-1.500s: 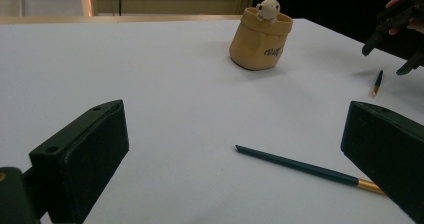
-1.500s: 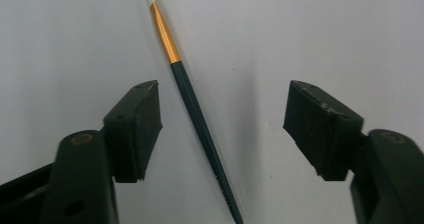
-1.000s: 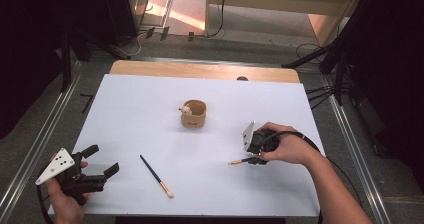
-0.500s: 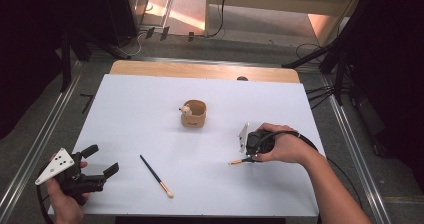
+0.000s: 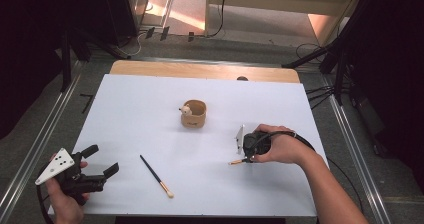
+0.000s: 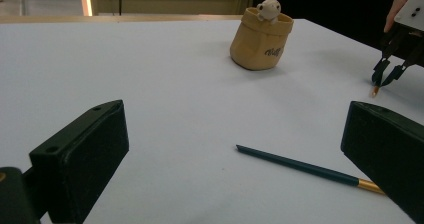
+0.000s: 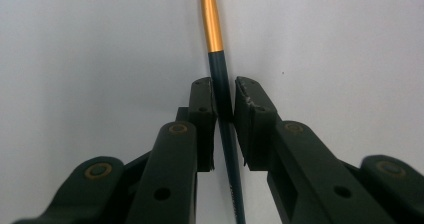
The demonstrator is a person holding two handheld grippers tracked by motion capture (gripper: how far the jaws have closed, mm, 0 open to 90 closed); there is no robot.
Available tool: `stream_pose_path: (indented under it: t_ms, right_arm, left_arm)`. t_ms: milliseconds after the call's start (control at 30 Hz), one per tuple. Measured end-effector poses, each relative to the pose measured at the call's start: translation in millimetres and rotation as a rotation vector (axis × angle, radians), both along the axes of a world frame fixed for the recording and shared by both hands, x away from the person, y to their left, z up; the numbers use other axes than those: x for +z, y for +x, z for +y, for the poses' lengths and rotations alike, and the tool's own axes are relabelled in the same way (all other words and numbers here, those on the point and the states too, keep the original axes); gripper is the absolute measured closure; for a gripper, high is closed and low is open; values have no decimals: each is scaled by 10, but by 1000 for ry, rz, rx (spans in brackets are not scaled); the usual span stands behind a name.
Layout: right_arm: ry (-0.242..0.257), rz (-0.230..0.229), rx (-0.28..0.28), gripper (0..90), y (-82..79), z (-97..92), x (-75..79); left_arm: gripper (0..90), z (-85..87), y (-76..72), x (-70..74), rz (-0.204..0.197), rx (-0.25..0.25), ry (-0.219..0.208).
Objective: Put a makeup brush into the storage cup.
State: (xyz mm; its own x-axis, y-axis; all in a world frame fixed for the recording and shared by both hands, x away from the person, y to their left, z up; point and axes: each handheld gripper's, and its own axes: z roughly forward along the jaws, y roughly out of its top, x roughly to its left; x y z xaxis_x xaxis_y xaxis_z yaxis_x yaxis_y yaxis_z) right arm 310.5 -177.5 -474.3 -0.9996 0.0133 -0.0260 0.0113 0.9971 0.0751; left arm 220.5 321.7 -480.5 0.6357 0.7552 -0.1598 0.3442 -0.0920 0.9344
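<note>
Right gripper (image 5: 246, 160) fingers just closed onto brush (image 7: 220, 91) lying on table (image 5: 140, 109) | left gripper (image 5: 102, 160) wide, idle | risk: thin handle rolls, slips out on lift

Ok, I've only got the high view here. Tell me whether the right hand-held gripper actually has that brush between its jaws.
Observer: Yes. In the right gripper view the brush runs between the pads of the right hand-held gripper, which flank its dark handle just short of the gold ferrule. The jaws have just been closing. I cannot tell whether they pinch it yet.
Operator: Now give me the left one.
Observer: In the left gripper view the left hand-held gripper is wide open with nothing in it. The second brush lies flat ahead, its gold end passing behind one jaw.
</note>
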Motion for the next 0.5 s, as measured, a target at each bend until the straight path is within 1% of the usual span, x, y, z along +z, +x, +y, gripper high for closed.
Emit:
stream_pose_path:
  t_ms: [100, 267, 367, 433, 500]
  right_arm:
    - [-8, 3, -4, 803, -5, 7, -14]
    - [-21, 1, 9, 809, 8, 18, -24]
    - [-24, 8, -6, 811, 3, 25, -27]
    - [-17, 4, 2, 814, 16, 27, -33]
    - [-20, 11, -2, 814, 22, 27, -33]
  left_arm:
    - [0, 2, 1, 0, -1, 0, 1]
    - [0, -1, -1, 3, 3, 0, 5]
    - [0, -2, 2, -1, 1, -1, 2]
    - [0, -2, 1, 1, 3, -1, 4]
    - [0, -4, 0, 1, 3, 0, 3]
